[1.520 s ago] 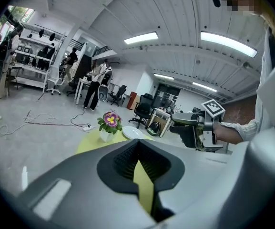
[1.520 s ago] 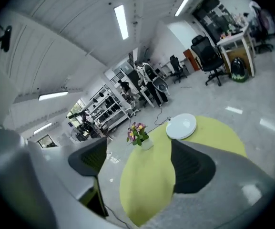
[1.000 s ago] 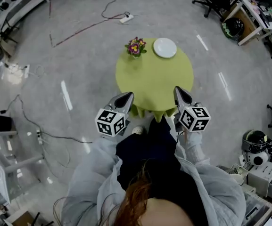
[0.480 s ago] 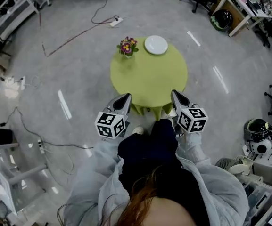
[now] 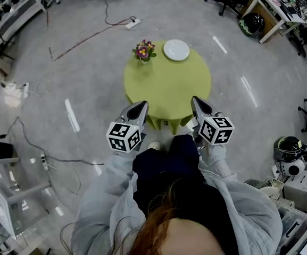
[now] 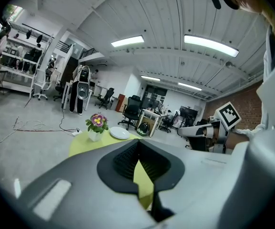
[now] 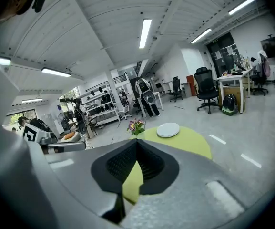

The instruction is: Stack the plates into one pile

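1. Underfoot, the grey floor (image 5: 89,62) runs out on all sides of both grippers. A cable lies on it well beyond the fingertips.
2. The round green table (image 5: 166,89) stands straight ahead of the fingers, with its near edge just past both tips. In the head view it sits slightly further left and up than a second ago.
3. The left gripper (image 5: 141,105) points at the table's near left edge. Its fingers (image 6: 123,159) are clenched tip to tip with nothing between them, and only green cloth shows past them.
4. The right gripper (image 5: 197,101) points at the table's near right edge. Its fingers (image 7: 120,163) are likewise pressed together and empty. Both grippers keep much the same places as a second ago, apart from each other and touching nothing.
5. The cubes (image 5: 124,137) on the grippers carry the print that can be read, black-and-white square markers. One also shows on the right gripper in the left gripper view.
6. The plates (image 5: 176,50) lie at the table's far edge, well ahead of all the fingers. They are nearer the right gripper's line than the left's. They show as one white round, and how many lie in it cannot be told.
7. The flowers (image 5: 143,51), pink and yellow in a small white pot, stand just left of the plates. They are about in line with the left gripper's tips.
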A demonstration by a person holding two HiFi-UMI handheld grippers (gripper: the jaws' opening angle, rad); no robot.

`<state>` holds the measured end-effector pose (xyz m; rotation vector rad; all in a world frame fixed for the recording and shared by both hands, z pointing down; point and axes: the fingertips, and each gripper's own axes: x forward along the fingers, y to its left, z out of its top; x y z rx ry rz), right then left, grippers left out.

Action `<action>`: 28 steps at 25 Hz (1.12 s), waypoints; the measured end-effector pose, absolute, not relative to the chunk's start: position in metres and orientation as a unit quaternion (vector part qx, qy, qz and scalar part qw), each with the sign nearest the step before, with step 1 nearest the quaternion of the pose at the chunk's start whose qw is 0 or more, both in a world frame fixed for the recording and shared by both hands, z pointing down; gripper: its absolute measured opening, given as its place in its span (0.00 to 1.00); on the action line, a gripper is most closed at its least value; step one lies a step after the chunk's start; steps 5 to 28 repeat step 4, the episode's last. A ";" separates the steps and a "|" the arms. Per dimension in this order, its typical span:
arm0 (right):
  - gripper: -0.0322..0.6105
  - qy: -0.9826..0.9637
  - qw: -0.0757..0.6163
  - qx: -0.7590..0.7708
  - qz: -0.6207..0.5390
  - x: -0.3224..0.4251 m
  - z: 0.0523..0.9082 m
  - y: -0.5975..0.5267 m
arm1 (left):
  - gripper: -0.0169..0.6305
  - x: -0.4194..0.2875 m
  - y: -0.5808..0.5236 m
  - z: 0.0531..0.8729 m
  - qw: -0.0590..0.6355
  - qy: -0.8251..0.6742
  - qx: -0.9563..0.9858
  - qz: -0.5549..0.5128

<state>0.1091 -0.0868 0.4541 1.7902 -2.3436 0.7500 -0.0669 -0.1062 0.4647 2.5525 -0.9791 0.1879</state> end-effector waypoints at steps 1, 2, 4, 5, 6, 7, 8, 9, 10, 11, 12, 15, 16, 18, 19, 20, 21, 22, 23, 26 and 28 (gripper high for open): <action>0.05 -0.770 0.051 0.587 0.244 0.107 0.455 -0.087 | 0.04 -0.068 -0.106 0.464 0.199 -0.349 0.913 0.066; 0.05 -0.771 0.054 0.587 0.242 0.105 0.456 -0.086 | 0.04 -0.069 -0.105 0.464 0.199 -0.349 0.914 0.066; 0.05 -0.773 0.061 0.585 0.238 0.101 0.458 -0.083 | 0.04 -0.069 -0.103 0.465 0.200 -0.347 0.914 0.065; 0.05 -0.773 0.061 0.585 0.238 0.101 0.458 -0.083 | 0.04 -0.069 -0.103 0.465 0.200 -0.347 0.914 0.065; 0.05 -0.773 0.061 0.585 0.238 0.101 0.458 -0.083 | 0.04 -0.069 -0.103 0.465 0.200 -0.347 0.914 0.065; 0.05 -0.773 0.061 0.585 0.238 0.101 0.458 -0.083 | 0.04 -0.069 -0.103 0.465 0.200 -0.347 0.914 0.065; 0.05 -0.773 0.061 0.585 0.238 0.101 0.458 -0.083 | 0.04 -0.069 -0.103 0.465 0.200 -0.347 0.914 0.065; 0.05 -0.773 0.061 0.585 0.238 0.101 0.458 -0.083 | 0.04 -0.069 -0.103 0.465 0.200 -0.347 0.914 0.065; 0.05 -0.773 0.061 0.585 0.238 0.101 0.458 -0.083 | 0.04 -0.069 -0.103 0.465 0.200 -0.347 0.914 0.065; 0.05 -0.773 0.061 0.585 0.238 0.101 0.458 -0.083 | 0.04 -0.069 -0.103 0.465 0.200 -0.347 0.914 0.065; 0.05 -0.773 0.061 0.585 0.238 0.101 0.458 -0.083 | 0.04 -0.069 -0.103 0.465 0.200 -0.347 0.914 0.065; 0.05 -0.773 0.061 0.585 0.238 0.101 0.458 -0.083 | 0.04 -0.069 -0.103 0.465 0.200 -0.347 0.914 0.065; 0.05 -0.773 0.061 0.585 0.238 0.101 0.458 -0.083 | 0.04 -0.069 -0.103 0.465 0.200 -0.347 0.914 0.065; 0.05 -0.773 0.061 0.585 0.238 0.101 0.458 -0.083 | 0.04 -0.069 -0.103 0.465 0.200 -0.347 0.914 0.065; 0.05 -0.773 0.061 0.585 0.238 0.101 0.458 -0.083 | 0.04 -0.069 -0.103 0.465 0.200 -0.347 0.914 0.065; 0.05 -0.773 0.061 0.585 0.238 0.101 0.458 -0.083 | 0.04 -0.069 -0.103 0.465 0.200 -0.347 0.914 0.065; 0.05 -0.773 0.061 0.585 0.238 0.101 0.458 -0.083 | 0.04 -0.069 -0.103 0.465 0.200 -0.347 0.914 0.065; 0.05 -0.773 0.061 0.585 0.238 0.101 0.458 -0.083 | 0.04 -0.069 -0.103 0.465 0.200 -0.347 0.914 0.065; 0.05 -0.773 0.061 0.585 0.238 0.101 0.458 -0.083 | 0.04 -0.069 -0.103 0.465 0.200 -0.347 0.914 0.065; 0.05 -0.773 0.061 0.585 0.238 0.101 0.458 -0.083 | 0.04 -0.069 -0.103 0.465 0.200 -0.347 0.914 0.065; 0.05 -0.773 0.061 0.585 0.238 0.101 0.458 -0.083 | 0.04 -0.069 -0.103 0.465 0.200 -0.347 0.914 0.065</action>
